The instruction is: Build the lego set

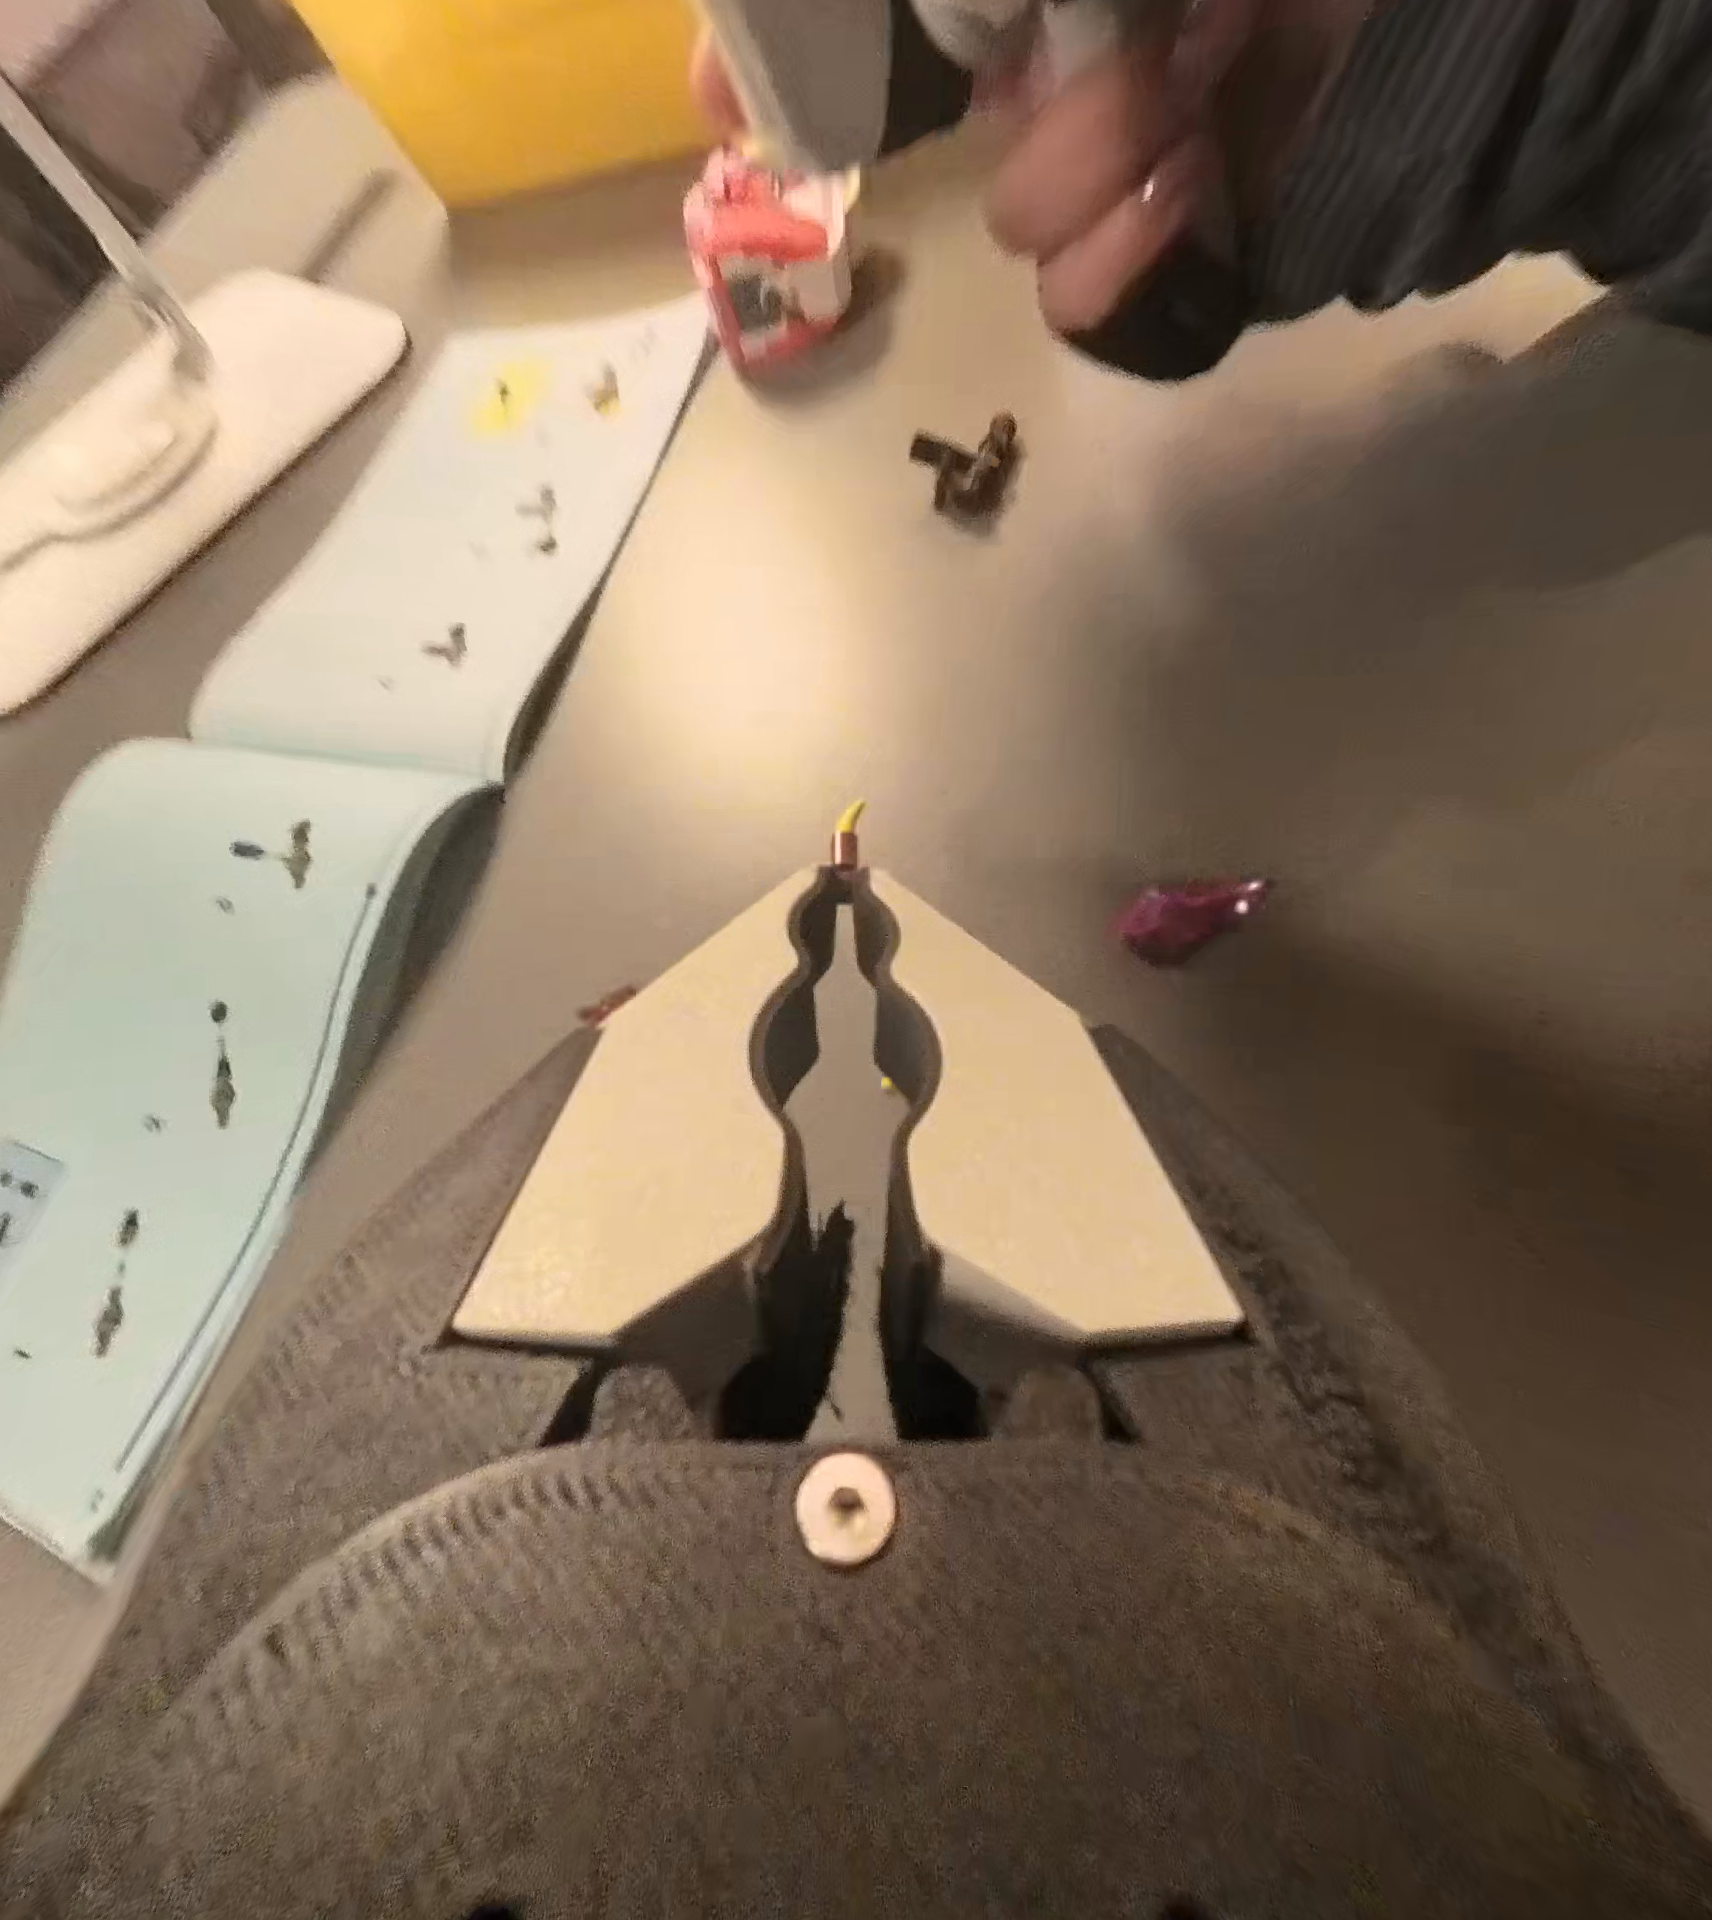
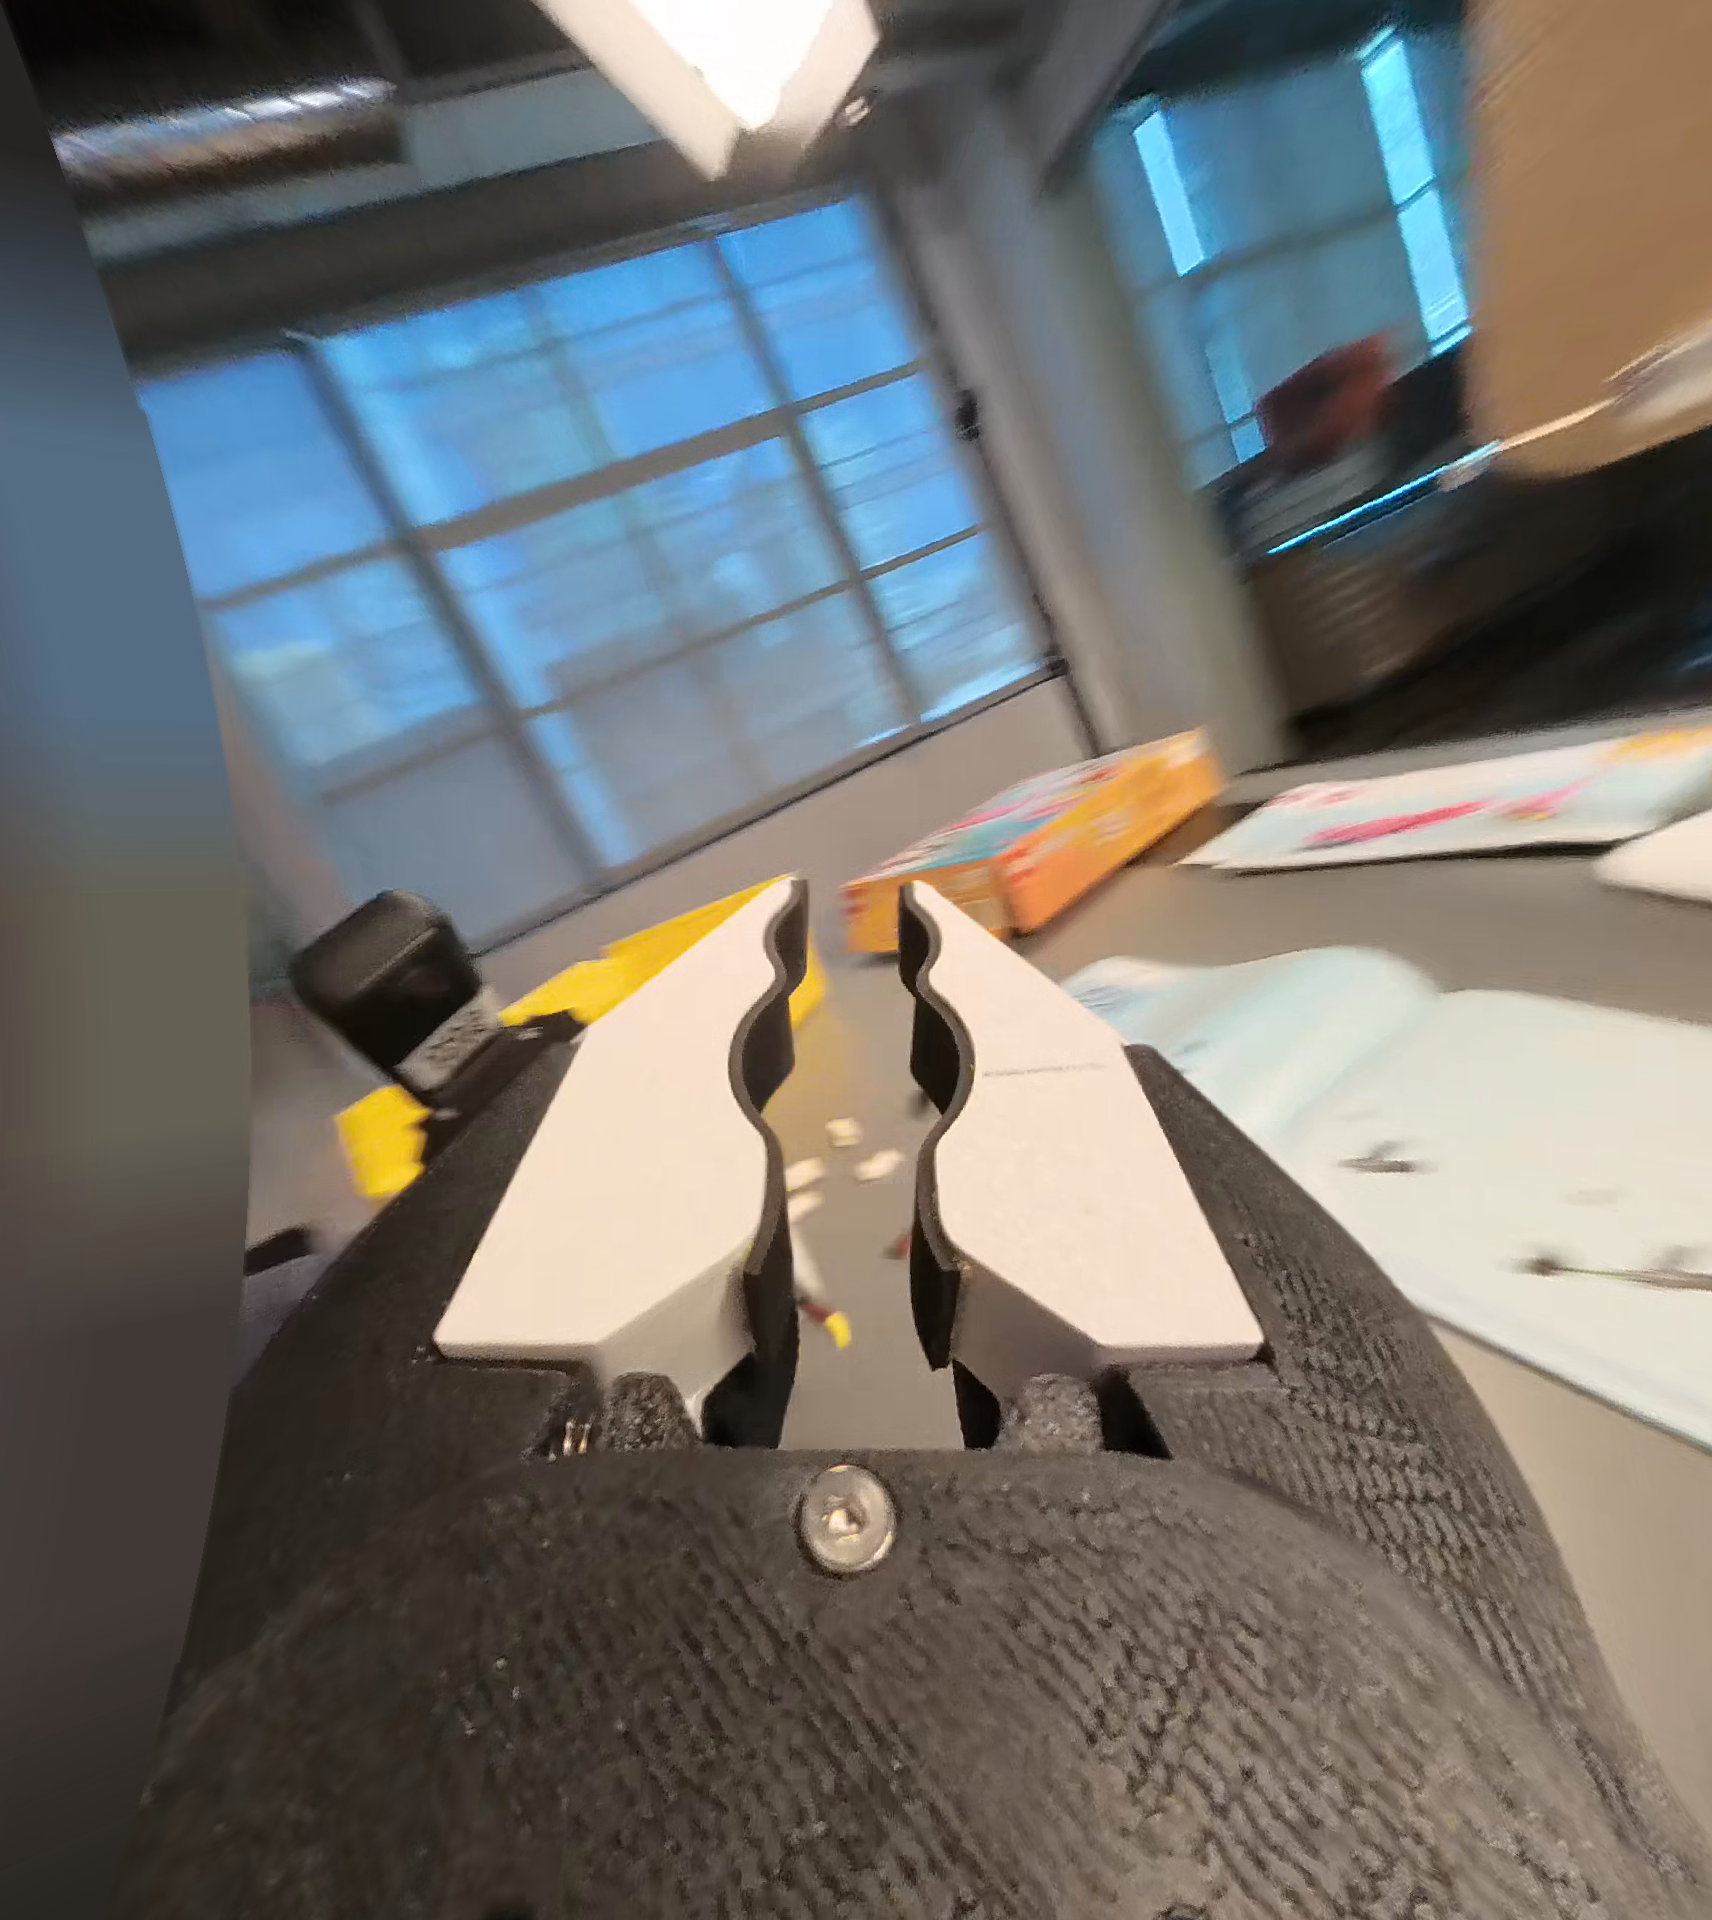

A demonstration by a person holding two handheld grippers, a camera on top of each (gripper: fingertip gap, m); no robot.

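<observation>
In the left wrist view my left gripper (image 1: 844,875) is shut on a tiny reddish-brown cylinder with a curved yellow tip (image 1: 846,842). The piece sticks out past the fingertips, above the grey table (image 1: 935,675). In the right wrist view my right gripper (image 2: 852,894) is open with nothing between its pads, raised and tilted over the table. It also shows blurred at the top of the left wrist view (image 1: 790,94), held by a hand (image 1: 1091,208), just above a small red and white model (image 1: 769,270).
An open pale-blue booklet (image 1: 312,831) lies on the left. A dark brown small assembly (image 1: 971,462), a magenta piece (image 1: 1190,920) and a small red piece (image 1: 608,1003) lie on the table. A yellow box (image 1: 519,94) and a white stand base (image 1: 135,468) sit behind. An orange box (image 2: 1039,831) and small white pieces (image 2: 841,1153) lie ahead. Spacing between my two grippers at the tips: around 15 cm. Measured from the fingertips, the magenta piece (image 1: 1190,920) is 6 cm or so from the left gripper and 20 cm from the right.
</observation>
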